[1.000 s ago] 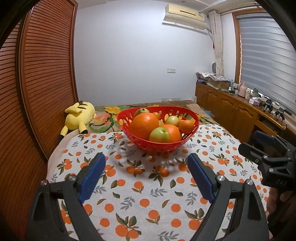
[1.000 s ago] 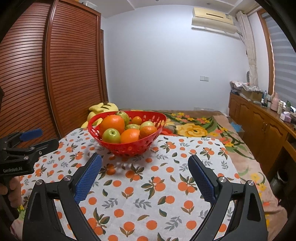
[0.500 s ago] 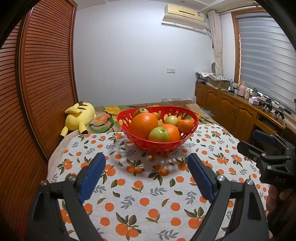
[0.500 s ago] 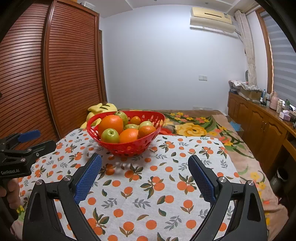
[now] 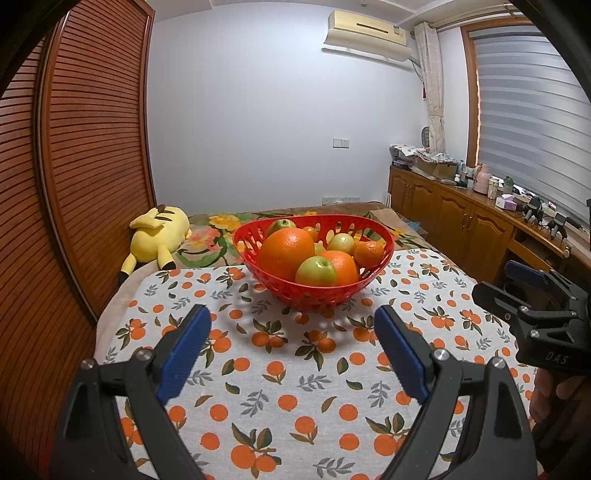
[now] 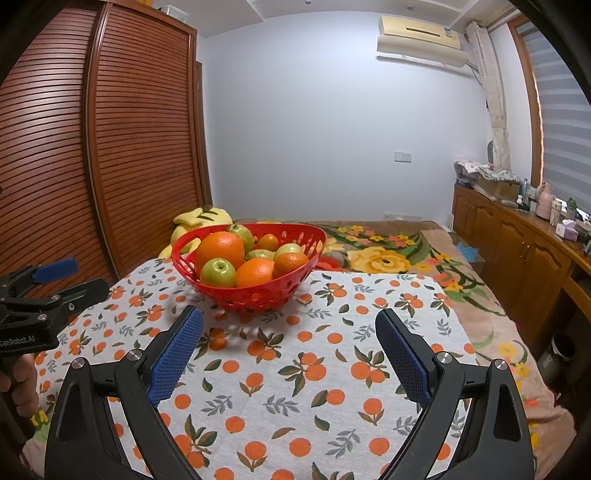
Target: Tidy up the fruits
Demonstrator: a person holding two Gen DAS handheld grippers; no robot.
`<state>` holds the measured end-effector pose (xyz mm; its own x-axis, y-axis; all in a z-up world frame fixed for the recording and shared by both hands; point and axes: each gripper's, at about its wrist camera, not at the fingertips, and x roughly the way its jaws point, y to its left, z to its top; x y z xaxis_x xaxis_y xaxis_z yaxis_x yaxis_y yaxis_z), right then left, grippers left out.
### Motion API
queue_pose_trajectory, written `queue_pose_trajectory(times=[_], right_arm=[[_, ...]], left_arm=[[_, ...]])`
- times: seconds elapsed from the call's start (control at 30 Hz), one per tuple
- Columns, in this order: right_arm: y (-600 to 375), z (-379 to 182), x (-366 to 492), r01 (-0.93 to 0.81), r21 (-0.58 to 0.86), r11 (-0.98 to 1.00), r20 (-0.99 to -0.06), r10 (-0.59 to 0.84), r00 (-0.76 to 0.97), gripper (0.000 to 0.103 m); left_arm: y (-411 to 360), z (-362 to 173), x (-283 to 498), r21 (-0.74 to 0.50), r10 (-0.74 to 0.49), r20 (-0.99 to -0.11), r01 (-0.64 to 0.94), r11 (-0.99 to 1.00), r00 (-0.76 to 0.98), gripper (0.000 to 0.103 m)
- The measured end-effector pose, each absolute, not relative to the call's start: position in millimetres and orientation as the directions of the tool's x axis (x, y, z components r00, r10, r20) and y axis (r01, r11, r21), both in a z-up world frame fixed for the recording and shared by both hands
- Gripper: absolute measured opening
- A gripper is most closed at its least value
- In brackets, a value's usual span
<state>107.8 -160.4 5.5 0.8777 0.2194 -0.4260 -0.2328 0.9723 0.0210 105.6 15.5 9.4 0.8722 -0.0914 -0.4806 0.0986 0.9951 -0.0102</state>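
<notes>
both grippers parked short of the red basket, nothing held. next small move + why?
Probably ease the left gripper forward toward the green apple at the near side of the red basket. Its jaws stand open and empty, the basket sits straight ahead, and that apple lies unobstructed on top.

Ahead of the claw and off to its left, a yellow plush toy (image 5: 157, 236) lying against a slatted wooden wardrobe (image 5: 92, 155). To the right, a long wooden cabinet (image 5: 454, 225) (top cluttered with bottles and boxes). High on the far wall, an air conditioner (image 5: 365, 31). Underneath, an orange-print cloth (image 5: 295, 387).
</notes>
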Motion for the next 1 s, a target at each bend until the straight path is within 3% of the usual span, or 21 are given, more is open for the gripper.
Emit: queue_pose_trajectory(times=[1.0], right_arm=[[-163,8,107,-0.233,0.023,0.972,-0.421,0.221,0.880,0.096]], left_arm=[[11,23,100,-0.003,-0.101,-0.463,0.112,0.994,0.881,0.091]])
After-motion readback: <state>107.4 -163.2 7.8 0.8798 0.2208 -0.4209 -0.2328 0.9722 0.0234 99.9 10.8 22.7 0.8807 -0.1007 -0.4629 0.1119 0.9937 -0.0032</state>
